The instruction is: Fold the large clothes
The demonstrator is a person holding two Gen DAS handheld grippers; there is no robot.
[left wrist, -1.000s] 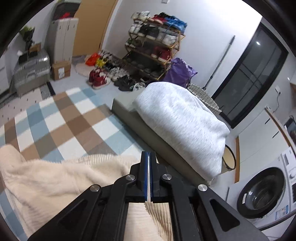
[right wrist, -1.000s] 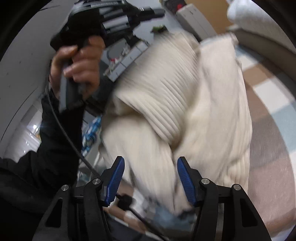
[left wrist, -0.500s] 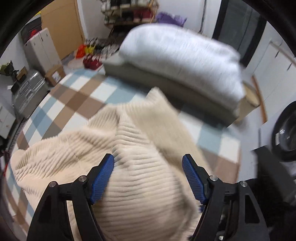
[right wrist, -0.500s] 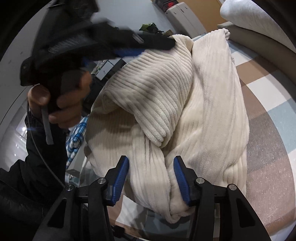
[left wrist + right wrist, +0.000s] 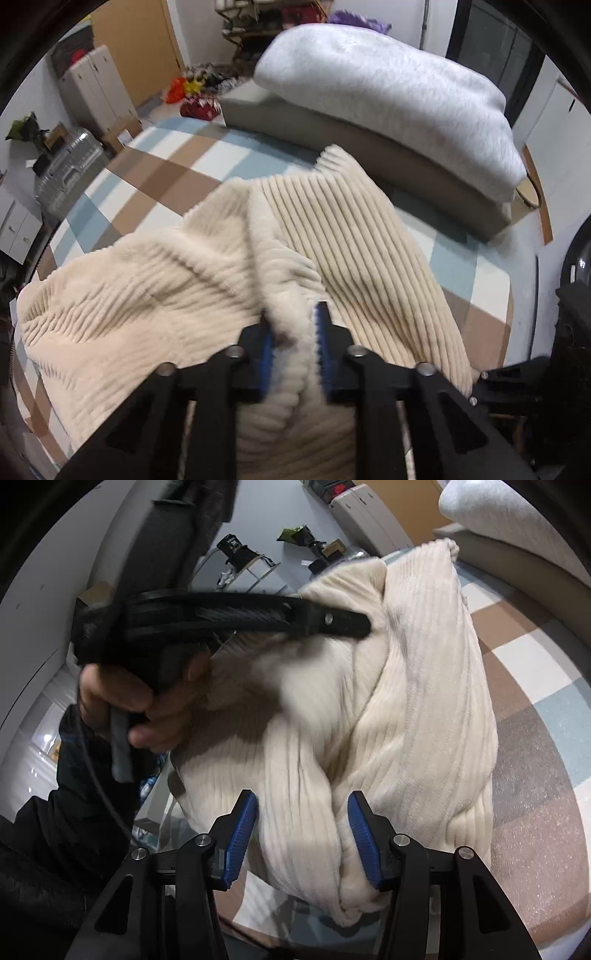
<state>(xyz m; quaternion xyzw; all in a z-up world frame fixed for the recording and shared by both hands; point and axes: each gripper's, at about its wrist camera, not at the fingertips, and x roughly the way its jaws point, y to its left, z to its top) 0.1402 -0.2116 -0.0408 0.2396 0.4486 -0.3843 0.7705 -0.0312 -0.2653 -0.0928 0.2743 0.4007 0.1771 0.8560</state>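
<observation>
A large cream ribbed garment lies bunched over the checked rug. My left gripper points steeply down at it. Its jaws are closing, and a raised fold of the cloth is pinched between the blue pads. In the right wrist view the same garment hangs in thick folds. My right gripper is shut on a thick bunch of it that fills the gap between its pads. The left gripper reaches in from the left there, held by a person's hand in a dark sleeve.
A low grey bench with a white blanket borders the rug's far side. A silver suitcase and cupboards stand at the left, a shoe rack at the back, and a dark round washer door at the right.
The left gripper, shut a second ago, opened wide over the garment, sank and tipped downward, and has closed on a fold. The right gripper has stayed in place with the cloth between its pads.
</observation>
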